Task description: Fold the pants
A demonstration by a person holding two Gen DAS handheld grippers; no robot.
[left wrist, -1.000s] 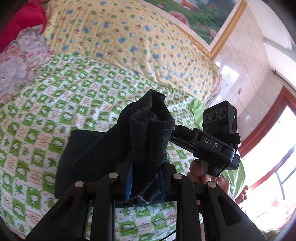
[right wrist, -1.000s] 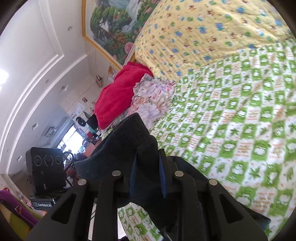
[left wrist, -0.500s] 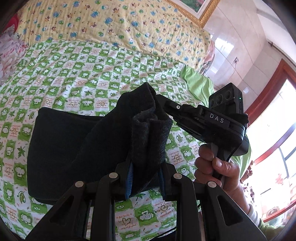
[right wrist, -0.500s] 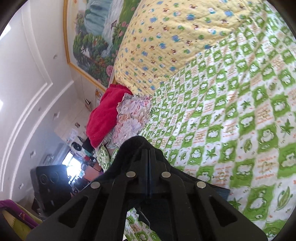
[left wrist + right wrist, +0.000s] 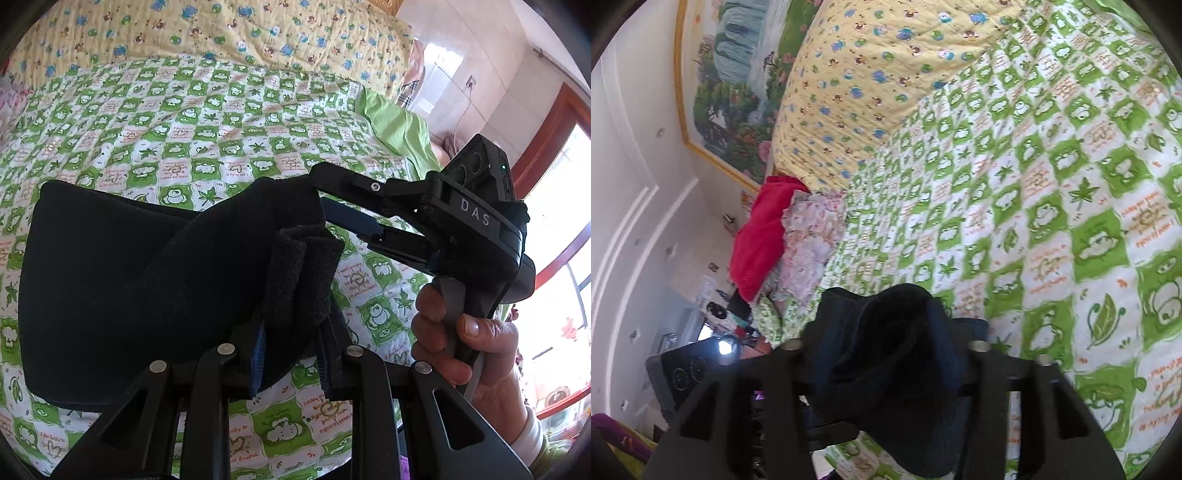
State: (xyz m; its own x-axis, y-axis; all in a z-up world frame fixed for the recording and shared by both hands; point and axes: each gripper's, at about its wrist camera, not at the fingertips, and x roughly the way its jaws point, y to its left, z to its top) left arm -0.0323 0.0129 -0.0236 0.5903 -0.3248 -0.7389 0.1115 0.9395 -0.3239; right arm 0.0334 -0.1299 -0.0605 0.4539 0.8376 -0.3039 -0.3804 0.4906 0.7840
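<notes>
Dark pants (image 5: 122, 273) lie partly folded on the green checked bed cover (image 5: 221, 122). My left gripper (image 5: 291, 332) is shut on a bunched edge of the pants, held just above the bed. In the left wrist view my right gripper (image 5: 321, 199) reaches in from the right with its jaws apart, touching the same raised fold. In the right wrist view the pants (image 5: 894, 354) bulge between the spread fingers (image 5: 783, 384) of my right gripper (image 5: 882, 347).
A yellow printed quilt (image 5: 221, 33) lies at the head of the bed. A red blanket (image 5: 757, 236) and a floral pillow (image 5: 809, 229) sit at the bed's far side. A framed painting (image 5: 731, 81) hangs on the wall.
The right gripper was shut on the pants and now stands open. Both grippers have come lower toward the bed, and the pants lie flatter.
</notes>
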